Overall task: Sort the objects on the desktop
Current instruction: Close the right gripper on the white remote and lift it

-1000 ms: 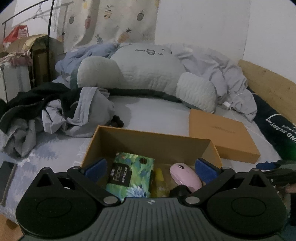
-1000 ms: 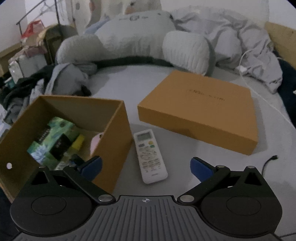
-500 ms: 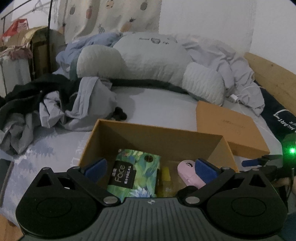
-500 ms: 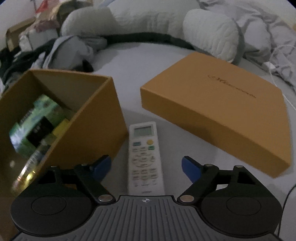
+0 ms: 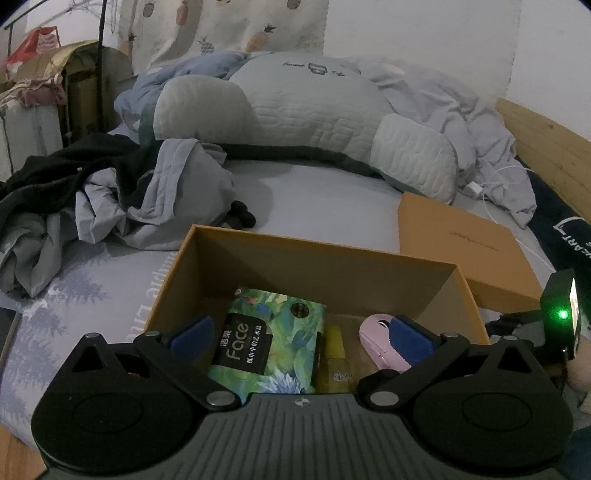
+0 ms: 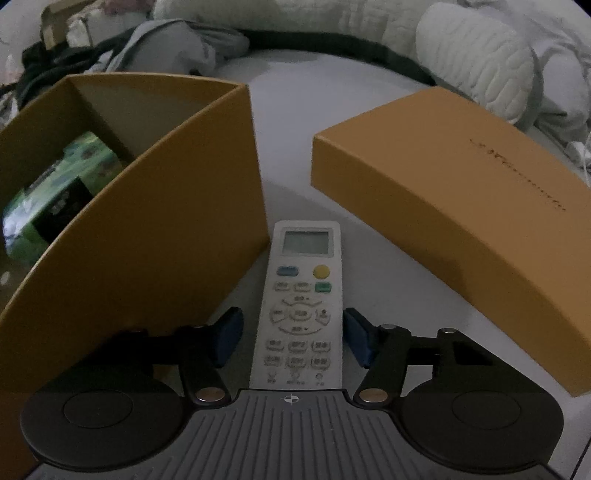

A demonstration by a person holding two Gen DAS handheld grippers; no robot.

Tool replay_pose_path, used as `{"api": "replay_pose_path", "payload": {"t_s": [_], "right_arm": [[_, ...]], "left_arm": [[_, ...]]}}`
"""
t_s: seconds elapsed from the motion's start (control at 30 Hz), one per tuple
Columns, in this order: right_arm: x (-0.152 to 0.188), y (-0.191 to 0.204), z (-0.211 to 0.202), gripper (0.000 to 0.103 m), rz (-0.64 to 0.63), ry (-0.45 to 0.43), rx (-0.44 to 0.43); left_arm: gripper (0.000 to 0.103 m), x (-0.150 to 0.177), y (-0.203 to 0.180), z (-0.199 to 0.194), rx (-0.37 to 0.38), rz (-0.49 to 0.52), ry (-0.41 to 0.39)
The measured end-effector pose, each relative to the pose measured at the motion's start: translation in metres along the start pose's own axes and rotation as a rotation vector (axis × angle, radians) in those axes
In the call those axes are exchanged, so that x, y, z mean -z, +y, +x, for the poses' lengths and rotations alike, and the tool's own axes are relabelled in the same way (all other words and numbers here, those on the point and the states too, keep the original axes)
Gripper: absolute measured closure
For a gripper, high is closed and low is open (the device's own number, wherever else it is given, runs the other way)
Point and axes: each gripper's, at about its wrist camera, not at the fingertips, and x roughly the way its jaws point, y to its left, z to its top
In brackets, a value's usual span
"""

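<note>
Your right hand-held gripper [image 6: 291, 338] is spread around the remote [image 6: 301, 306], blue pads just beside its edges, not clenched; the remote lies on the bed between the box [image 6: 166, 221] on the left and the lid [image 6: 461, 206] on the right. Your left hand-held gripper [image 5: 301, 336] hangs released over the box [image 5: 321, 254], which holds tissues [image 5: 269, 343], a yellow bottle [image 5: 336, 362] and a pink mouse [image 5: 380, 343].

white remote [image 6: 301, 306], orange box [image 5: 325, 266], pink mouse [image 5: 380, 341], pineapple-print curtain [image 5: 229, 29]
</note>
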Motion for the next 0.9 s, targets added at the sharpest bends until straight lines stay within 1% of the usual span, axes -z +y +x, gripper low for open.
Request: {"api": "replay_pose_path", "payload": {"t_s": [0.03, 0.07, 0.1, 0.33, 0.53, 0.7, 0.9], "right_arm": [[-0.001, -0.001, 0.001, 0.044, 0.0, -0.004, 0.003], [-0.002, -0.001, 0.002, 0.05, -0.002, -0.008, 0.006], [-0.002, -0.002, 0.002, 0.051, -0.004, -0.012, 0.009], [0.002, -0.001, 0.001, 0.052, 0.002, -0.027, 0.014], [0.005, 0.001, -0.009, 0.052, 0.037, -0.029, 0.02], [0.011, 0.001, -0.029, 0.052, 0.077, -0.063, 0.027], [0.01, 0.008, -0.061, 0.052, 0.091, -0.115, 0.029]], "left_arm": [[0.0, 0.0, 0.0, 0.0, -0.002, 0.0, 0.0], [0.0, 0.0, 0.0, 0.001, -0.003, -0.001, 0.001], [0.0, 0.001, 0.0, 0.001, -0.003, -0.003, 0.002], [0.0, 0.004, 0.002, -0.001, -0.008, -0.007, 0.005], [0.0, 0.006, 0.005, -0.008, -0.003, -0.016, -0.009], [0.0, 0.01, 0.007, -0.015, 0.006, -0.033, -0.019], [0.0, 0.013, 0.007, -0.028, 0.022, -0.034, -0.042]]}}
